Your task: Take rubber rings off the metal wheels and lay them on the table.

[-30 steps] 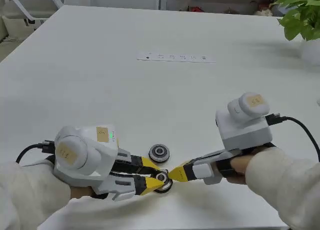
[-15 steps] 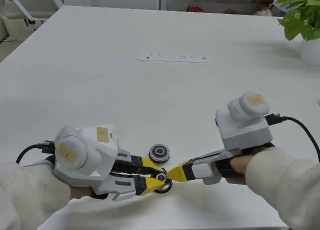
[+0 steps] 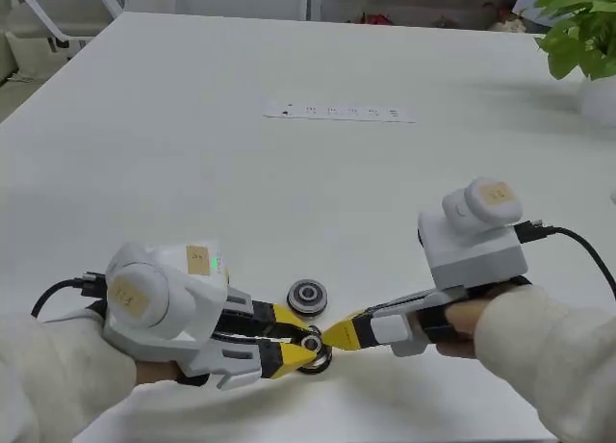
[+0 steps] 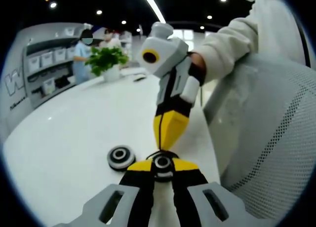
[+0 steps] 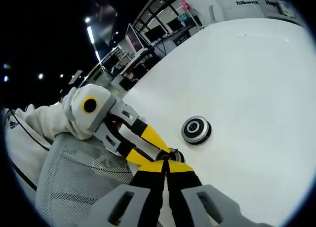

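In the head view the left gripper lies low on the white surface at the near edge, its yellow-tipped fingers pinching a metal wheel from both sides. The right gripper points in from the right, its fingers pressed together and their tip touching the wheel's rim; whether they catch the rubber ring is too small to tell. A second wheel lies flat just beyond the held one, apart from both grippers, with its dark ring on. Far back lie a power strip and, at the right corner, a plant. In the left gripper view the two fingers close on the wheel, which sits between their yellow tips with its hub facing the camera. The right gripper comes down from above, its closed yellow tip meeting the wheel's top edge. The second wheel lies to the left on the surface, and a mesh chair back stands at the right. In the right gripper view the fingers run forward side by side with barely a slit between them, ending at the wheel. The left gripper reaches in from the left, and the second wheel lies on the surface just past it.
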`<state>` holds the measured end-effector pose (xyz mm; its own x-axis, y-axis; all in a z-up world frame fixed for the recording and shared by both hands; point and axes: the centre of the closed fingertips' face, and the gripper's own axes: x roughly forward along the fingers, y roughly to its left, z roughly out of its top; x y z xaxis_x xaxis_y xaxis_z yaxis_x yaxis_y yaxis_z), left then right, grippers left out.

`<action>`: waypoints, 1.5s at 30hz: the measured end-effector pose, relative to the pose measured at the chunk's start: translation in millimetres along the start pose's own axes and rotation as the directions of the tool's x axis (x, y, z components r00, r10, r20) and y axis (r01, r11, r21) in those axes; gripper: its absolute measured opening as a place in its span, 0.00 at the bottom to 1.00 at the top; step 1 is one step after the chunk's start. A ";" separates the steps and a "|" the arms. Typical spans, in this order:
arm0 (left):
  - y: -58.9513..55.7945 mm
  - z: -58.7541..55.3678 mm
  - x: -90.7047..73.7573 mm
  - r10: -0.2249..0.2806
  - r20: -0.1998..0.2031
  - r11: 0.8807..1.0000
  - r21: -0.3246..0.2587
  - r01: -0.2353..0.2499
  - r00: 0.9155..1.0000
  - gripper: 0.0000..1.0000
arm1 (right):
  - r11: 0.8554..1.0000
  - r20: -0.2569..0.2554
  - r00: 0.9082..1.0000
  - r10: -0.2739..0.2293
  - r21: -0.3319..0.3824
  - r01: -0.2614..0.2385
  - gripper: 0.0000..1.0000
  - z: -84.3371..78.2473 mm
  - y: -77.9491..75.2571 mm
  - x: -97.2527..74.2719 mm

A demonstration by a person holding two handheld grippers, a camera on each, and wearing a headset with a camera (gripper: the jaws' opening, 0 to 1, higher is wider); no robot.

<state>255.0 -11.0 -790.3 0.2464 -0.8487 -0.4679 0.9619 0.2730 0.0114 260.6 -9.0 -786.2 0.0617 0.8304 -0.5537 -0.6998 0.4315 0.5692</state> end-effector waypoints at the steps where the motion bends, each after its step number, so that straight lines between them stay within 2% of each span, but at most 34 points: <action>1: 0.0 0.0 0.0 0.000 0.000 1.000 0.000 0.000 1.000 0.14 | 1.000 0.001 1.000 0.009 0.001 -0.009 0.00 0.3 1.5 -0.1; 3: 0.2 0.0 -0.1 0.000 0.000 1.000 -0.001 0.000 1.000 0.14 | 1.000 0.037 0.999 0.023 0.021 -0.024 0.00 7.0 4.1 -1.3; 10: 0.5 0.1 -0.1 0.001 0.001 1.000 -0.005 -0.001 1.000 0.14 | 1.000 0.025 1.000 0.005 0.024 -0.005 0.00 4.5 -0.7 -1.4; 15: 0.7 0.5 0.0 0.003 0.001 0.999 -0.034 -0.003 1.000 0.14 | 1.000 0.023 1.000 -0.004 0.028 0.003 0.00 4.2 -3.1 -1.3; 22: -0.4 -0.3 -1.1 0.001 -0.025 1.000 0.002 -0.001 1.000 0.15 | 0.999 0.019 1.000 -0.005 0.047 0.004 0.00 2.6 -5.3 -1.8; 26: -1.1 9.5 -4.7 -0.013 0.005 1.000 -0.015 0.013 1.000 0.19 | 0.999 0.021 1.000 -0.004 0.047 0.003 0.00 3.5 -4.2 -2.2; 28: 0.0 12.3 -7.2 -0.009 0.005 1.000 0.000 0.009 1.000 0.20 | 0.999 0.024 1.000 -0.001 0.047 0.000 0.00 4.2 -2.5 -2.4; 33: 0.0 22.0 -14.8 -0.012 0.024 1.000 -0.004 0.012 1.000 0.27 | 0.999 0.033 0.999 0.004 0.051 -0.005 0.00 5.8 2.5 -3.8; 40: -5.5 31.9 -23.8 -0.028 0.038 1.000 0.001 0.028 0.999 0.46 | 0.998 0.038 0.999 0.011 0.061 -0.014 0.00 7.1 5.6 -5.3; 45: -7.0 37.9 -30.2 -0.022 0.032 0.999 0.037 0.021 0.999 0.52 | 0.997 0.064 0.998 0.015 0.073 -0.020 0.00 12.4 7.2 -9.5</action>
<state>245.3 -4.5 -742.7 0.2289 -0.8683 -0.4400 0.9706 0.2382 0.0348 263.8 -9.4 -769.3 0.0966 0.8578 -0.5049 -0.6474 0.4394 0.6227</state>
